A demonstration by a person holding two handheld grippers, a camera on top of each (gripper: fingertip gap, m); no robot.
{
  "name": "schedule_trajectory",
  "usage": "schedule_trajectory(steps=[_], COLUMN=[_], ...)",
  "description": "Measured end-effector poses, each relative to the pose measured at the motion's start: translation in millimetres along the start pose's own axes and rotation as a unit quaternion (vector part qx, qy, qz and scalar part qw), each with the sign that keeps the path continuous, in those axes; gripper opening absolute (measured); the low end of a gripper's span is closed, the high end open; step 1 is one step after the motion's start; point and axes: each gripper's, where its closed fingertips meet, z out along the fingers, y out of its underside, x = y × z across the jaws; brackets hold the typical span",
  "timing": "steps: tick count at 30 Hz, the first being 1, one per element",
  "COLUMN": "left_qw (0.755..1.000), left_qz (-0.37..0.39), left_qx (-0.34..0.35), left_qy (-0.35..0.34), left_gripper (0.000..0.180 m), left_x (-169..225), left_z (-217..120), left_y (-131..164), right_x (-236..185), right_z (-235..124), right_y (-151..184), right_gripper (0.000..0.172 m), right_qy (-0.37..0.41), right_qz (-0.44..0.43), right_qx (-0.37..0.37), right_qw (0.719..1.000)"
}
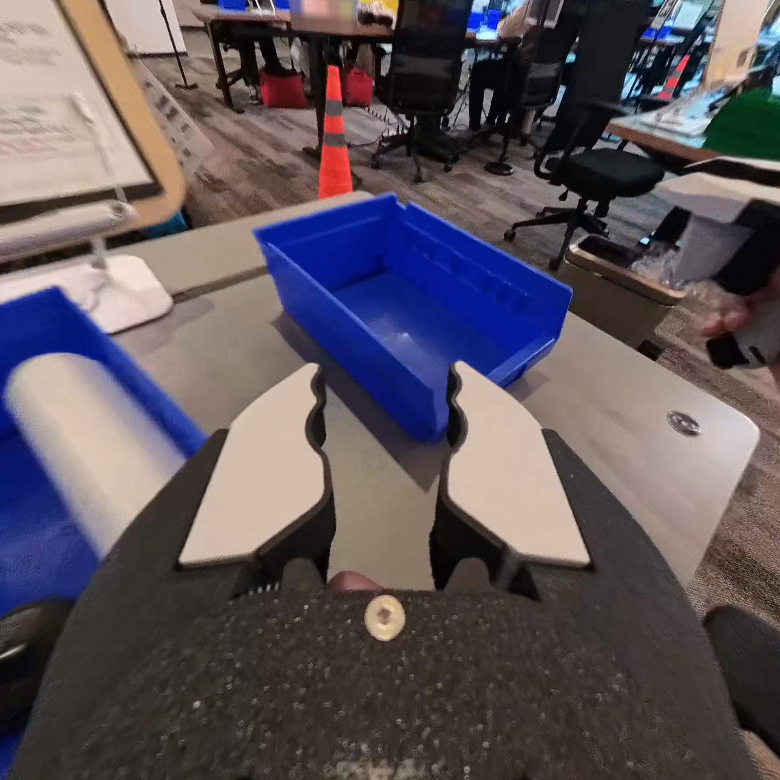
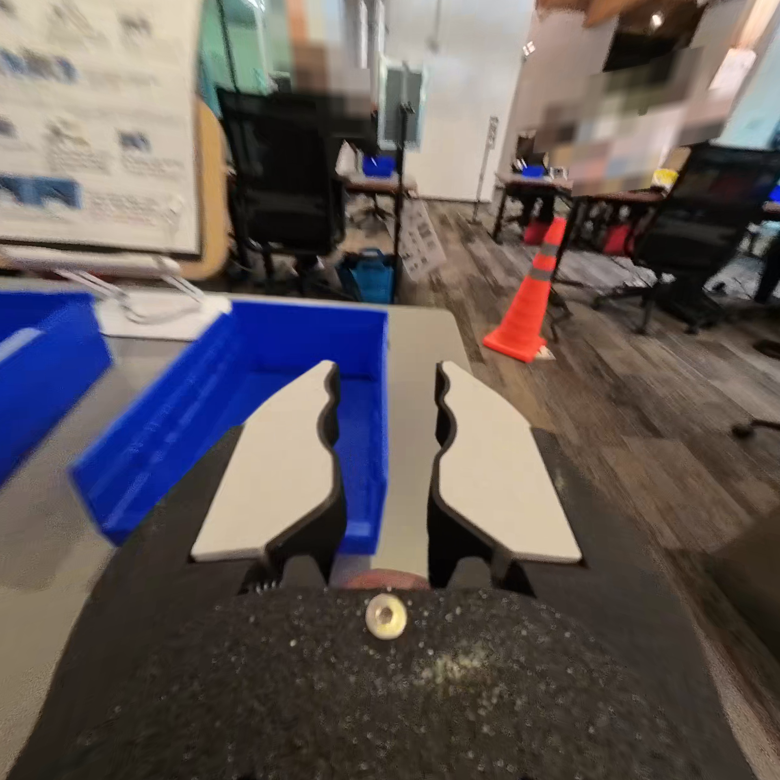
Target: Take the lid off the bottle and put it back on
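Observation:
A pale, blurred bottle (image 1: 80,443) lies on its side in a blue bin (image 1: 46,320) at the left of the left wrist view. A sliver of it (image 2: 19,342) shows in the same bin (image 2: 50,380) at the left of the right wrist view. Its lid is not visible. My left gripper (image 1: 386,392) is open and empty above the grey table (image 1: 612,422), in front of a second, empty blue bin (image 1: 405,308). My right gripper (image 2: 387,390) is open and empty over the right rim of that empty bin (image 2: 236,401).
A white stand base (image 1: 126,291) holding a board sits at the back left of the table. An orange cone (image 1: 334,139), office chairs and desks stand on the floor beyond. The table's right edge (image 2: 456,337) lies just right of the empty bin. A person's hand (image 1: 734,320) shows far right.

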Motion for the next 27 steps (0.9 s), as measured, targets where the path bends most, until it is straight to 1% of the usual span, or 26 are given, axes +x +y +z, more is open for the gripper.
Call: schedule_trajectory(steps=[2,3,4,5,6,8,11,13,15,17,19,20,22,23,25,26,27], left_qw=[1.000,0.999,0.997,0.993,0.989,0.981,0.971,0.966,0.964,0.965,0.965,0.966,0.964,0.962,0.964,0.962,0.959], left_qz=[0.013,0.025,0.035,0.040,0.037,0.016,-0.009,-0.024,-0.045,-0.054,-0.052,-0.053,-0.055,-0.056,-0.060,-0.062,-0.056], left_qx=[0.000,-0.002,-0.001,-0.002,-0.008,-0.028,-0.057,-0.071,-0.067,-0.069,-0.061,-0.053,-0.053,-0.060,-0.063,-0.066,-0.074], left_qy=[-0.017,-0.041,-0.074,-0.110,-0.142,-0.190,-0.232,-0.246,-0.254,-0.246,-0.249,-0.248,-0.254,-0.260,-0.251,-0.256,-0.268], left_gripper=[0.054,0.055,0.055,0.054,0.054,0.055,0.059,0.062,0.063,0.062,0.061,0.055,0.034,0.031,0.012,0.011,0.010], left_x=[-29.3,-49.4,-72.5,-96.4,-118.2,-155.4,-193.1,-207.5,-215.7,-216.8,-218.4,-218.5,-222.2,-225.4,-225.2,-226.6,-228.9], left_z=[-30.9,-45.9,-61.0,-76.0,-90.1,-113.5,-134.0,-138.5,-138.2,-133.4,-130.1,-128.4,-123.7,-121.0,-115.3,-115.0,-115.8], left_y=[-8.5,-10.0,-9.8,-6.0,2.0,28.7,78.1,108.4,129.1,139.2,140.0,139.2,141.6,144.6,145.6,145.4,145.6], right_x=[-20.7,-34.6,-49.4,-64.3,-78.8,-105.6,-152.5,-184.7,-220.2,-257.0,-293.5,-311.0,-339.5,-345.6,-345.5,-350.2,-353.0], right_z=[-17.8,-27.1,-35.4,-40.8,-43.3,-42.6,-31.4,-13.0,6.0,18.9,27.2,30.0,36.3,41.5,53.7,56.5,58.1], right_y=[-33.0,-47.5,-59.4,-66.6,-70.7,-75.9,-74.7,-54.0,-21.7,11.5,43.9,59.5,86.0,97.7,115.1,123.3,126.3], right_gripper=[0.053,0.058,0.058,0.050,0.050,0.061,0.071,0.075,0.075,0.079,0.078,0.078,0.074,0.063,0.025,0.013,0.010], right_qy=[-0.058,-0.094,-0.128,-0.158,-0.183,-0.215,-0.243,-0.229,-0.216,-0.210,-0.201,-0.196,-0.179,-0.153,-0.079,-0.073,-0.065], right_qz=[0.009,0.014,0.019,0.023,0.025,0.042,0.079,0.115,0.125,0.110,0.076,0.051,-0.009,-0.037,-0.071,-0.081,-0.075], right_qx=[0.046,0.071,0.093,0.102,0.101,0.097,0.104,0.069,0.016,-0.024,-0.058,-0.075,-0.105,-0.121,-0.150,-0.164,-0.169], right_qw=[0.997,0.993,0.987,0.982,0.978,0.971,0.961,0.964,0.968,0.971,0.975,0.976,0.978,0.980,0.983,0.980,0.981])
